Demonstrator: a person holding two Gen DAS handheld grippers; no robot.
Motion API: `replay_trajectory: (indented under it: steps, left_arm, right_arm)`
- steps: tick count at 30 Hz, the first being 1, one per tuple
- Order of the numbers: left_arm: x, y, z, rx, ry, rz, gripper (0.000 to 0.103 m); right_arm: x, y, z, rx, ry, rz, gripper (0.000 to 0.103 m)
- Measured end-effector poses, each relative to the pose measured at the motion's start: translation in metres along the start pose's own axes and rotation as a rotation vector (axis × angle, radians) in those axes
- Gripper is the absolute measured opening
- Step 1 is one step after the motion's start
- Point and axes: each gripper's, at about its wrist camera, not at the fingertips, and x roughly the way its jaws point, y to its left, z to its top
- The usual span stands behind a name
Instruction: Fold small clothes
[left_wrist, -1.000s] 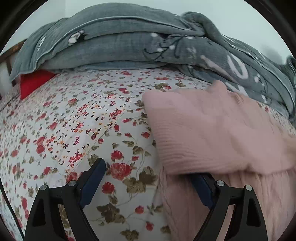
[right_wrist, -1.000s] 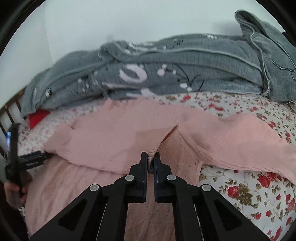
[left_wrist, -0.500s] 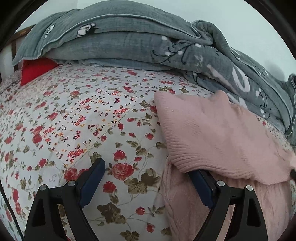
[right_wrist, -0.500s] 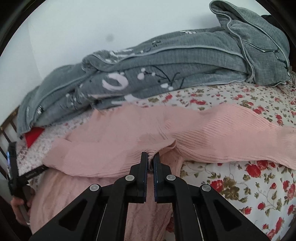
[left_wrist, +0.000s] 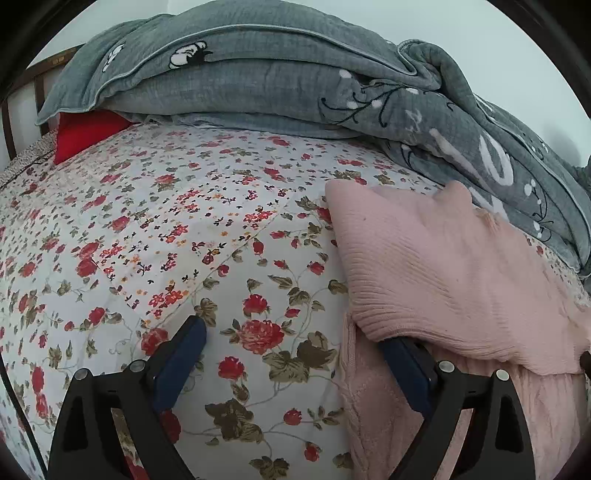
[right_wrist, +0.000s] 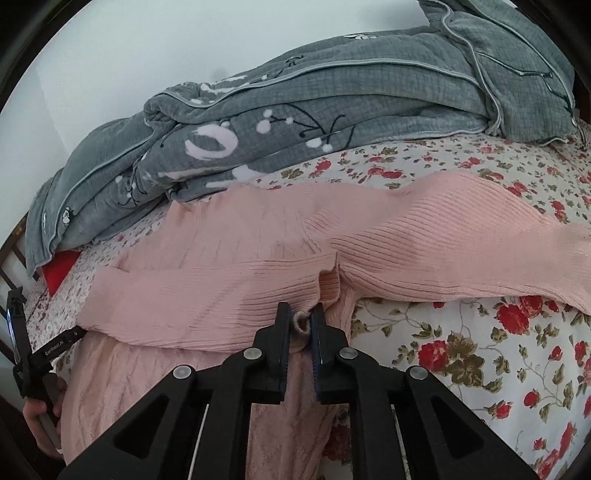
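A pink ribbed sweater (right_wrist: 229, 266) lies on the floral bedsheet (right_wrist: 480, 354). One sleeve is folded across its body and the other sleeve (right_wrist: 480, 236) stretches to the right. My right gripper (right_wrist: 300, 322) pinches a small bunch of the sweater's edge; its jaws are opening and the knit still fills the narrow gap. My left gripper (left_wrist: 291, 339) stands open over the sheet. Its right finger is tucked under the folded sleeve's cuff (left_wrist: 424, 280), and its left finger (left_wrist: 184, 347) rests on bare sheet.
A grey quilt (left_wrist: 258, 74) is heaped along the back of the bed, with a red cushion (left_wrist: 85, 133) under its left end. A dark bed frame (right_wrist: 11, 258) shows at the far left. A hand (right_wrist: 37, 417) holds the left gripper's handle.
The right gripper's jaws have parted slightly around the pinched knit, and that gripper has rolled and sunk a little. The left gripper has rolled slightly and stays wide open.
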Motion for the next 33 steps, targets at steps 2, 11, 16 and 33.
replay_trajectory:
  steps: [2,11,16,33]
  left_arm:
    - [0.0005,0.0004,0.0002,-0.001,0.002,-0.003,0.095]
    - [0.0007,0.0002,-0.0001,0.000,0.002,-0.001,0.096]
    - [0.0010,-0.0001,-0.0003,0.001,0.002,-0.001,0.097]
    - [0.0009,0.0003,-0.0002,0.001,0.001,-0.001,0.098]
  right_arm:
    - [0.0003,-0.0011,0.0000,0.007,0.005,0.001,0.012]
    - [-0.0001,0.0035,-0.0004,-0.024,0.004,-0.025,0.025]
    - [-0.0011,0.0067,-0.0008,-0.044,-0.001,-0.039,0.029]
    - [-0.0025,0.0078,-0.0009,-0.061,-0.007,-0.052,0.034]
